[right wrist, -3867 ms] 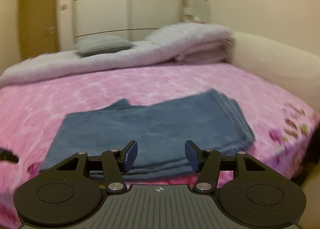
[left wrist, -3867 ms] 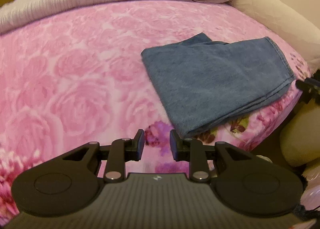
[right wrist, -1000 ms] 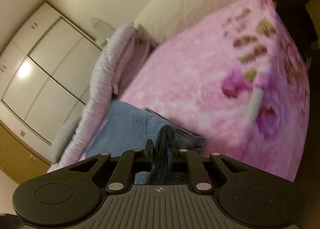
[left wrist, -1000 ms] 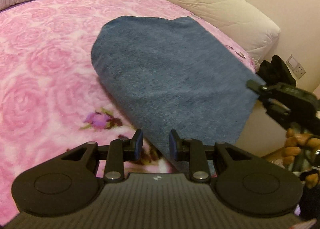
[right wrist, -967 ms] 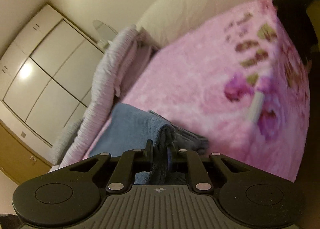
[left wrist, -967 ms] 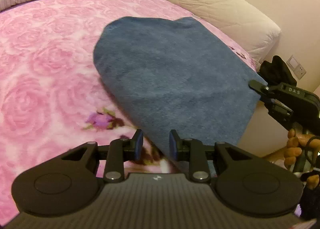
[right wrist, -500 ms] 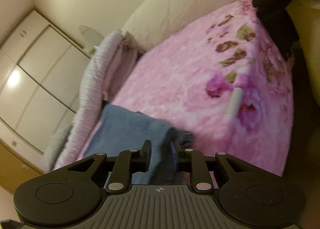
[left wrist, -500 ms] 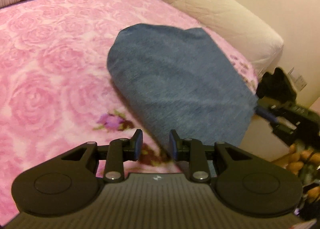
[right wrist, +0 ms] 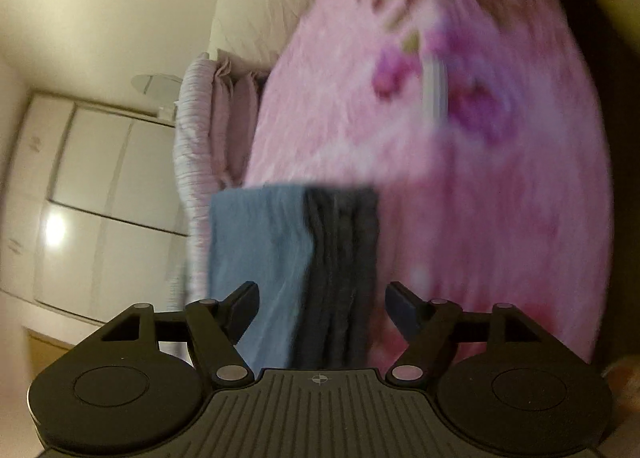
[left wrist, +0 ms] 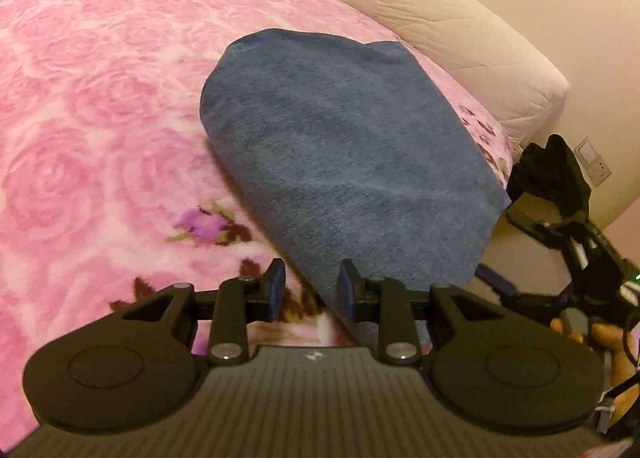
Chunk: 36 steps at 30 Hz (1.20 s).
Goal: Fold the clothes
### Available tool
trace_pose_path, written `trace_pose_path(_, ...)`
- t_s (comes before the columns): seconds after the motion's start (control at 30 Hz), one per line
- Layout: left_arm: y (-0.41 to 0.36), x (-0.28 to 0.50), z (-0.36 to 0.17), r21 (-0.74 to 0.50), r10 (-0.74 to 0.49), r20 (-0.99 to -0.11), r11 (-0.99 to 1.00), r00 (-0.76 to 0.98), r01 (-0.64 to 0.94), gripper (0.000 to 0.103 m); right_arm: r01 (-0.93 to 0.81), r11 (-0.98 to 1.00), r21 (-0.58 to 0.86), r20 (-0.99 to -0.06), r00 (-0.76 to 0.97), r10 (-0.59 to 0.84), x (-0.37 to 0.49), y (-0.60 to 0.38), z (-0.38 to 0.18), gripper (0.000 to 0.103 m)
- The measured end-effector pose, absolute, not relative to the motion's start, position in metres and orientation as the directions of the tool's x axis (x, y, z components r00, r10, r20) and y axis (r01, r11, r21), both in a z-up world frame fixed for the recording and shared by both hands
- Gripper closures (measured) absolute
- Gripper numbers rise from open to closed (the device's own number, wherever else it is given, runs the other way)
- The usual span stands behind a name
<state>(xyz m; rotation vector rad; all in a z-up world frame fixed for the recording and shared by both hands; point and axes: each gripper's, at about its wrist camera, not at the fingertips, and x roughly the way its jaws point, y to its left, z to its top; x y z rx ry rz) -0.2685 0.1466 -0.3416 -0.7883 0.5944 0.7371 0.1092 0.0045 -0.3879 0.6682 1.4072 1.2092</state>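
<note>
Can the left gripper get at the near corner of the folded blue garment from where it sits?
Probably yes: the left gripper is open, and the blue garment has its near corner right beside the right finger, nothing between.

folded blue garment, on pink bedspread
</note>
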Motion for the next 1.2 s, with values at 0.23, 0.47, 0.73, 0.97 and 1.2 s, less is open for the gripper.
trace_pose_path(0.23,0.147,-0.261,-0.344,-0.407,0.347,-0.715,0.499,0.607,-0.765,0.079,-0.213,0.320,0.923,-0.370,-0.261,0.892,0.113,0.020,-0.407,0.038)
trace_pose_path(0.47,0.151,-0.259,-0.345,-0.422,0.340,-0.713,0.490,0.613,-0.762,0.079,-0.282,0.333,0.900,-0.408,-0.275,0.870,0.113,0.040,-0.405,0.073)
trace_pose_path(0.73,0.151,-0.254,-0.339,-0.428,0.325,-0.698,0.525,0.638,-0.736,0.079,-0.489,0.229,0.842,-0.398,-0.274,0.876,0.148,0.062,-0.370,0.083)
trace_pose_path(0.97,0.157,-0.255,-0.345,-0.445,0.316,-0.702,0.506,0.639,-0.739,0.079,-0.629,0.190,0.754,-0.443,-0.273,0.854,0.203,0.146,-0.359,0.082)
trace_pose_path(1.2,0.159,-0.271,-0.353,-0.502,0.312,-0.687,0.449,0.656,-0.739,0.079,-0.610,0.195,0.768,-0.435,-0.274,0.858,0.190,0.121,-0.358,0.067)
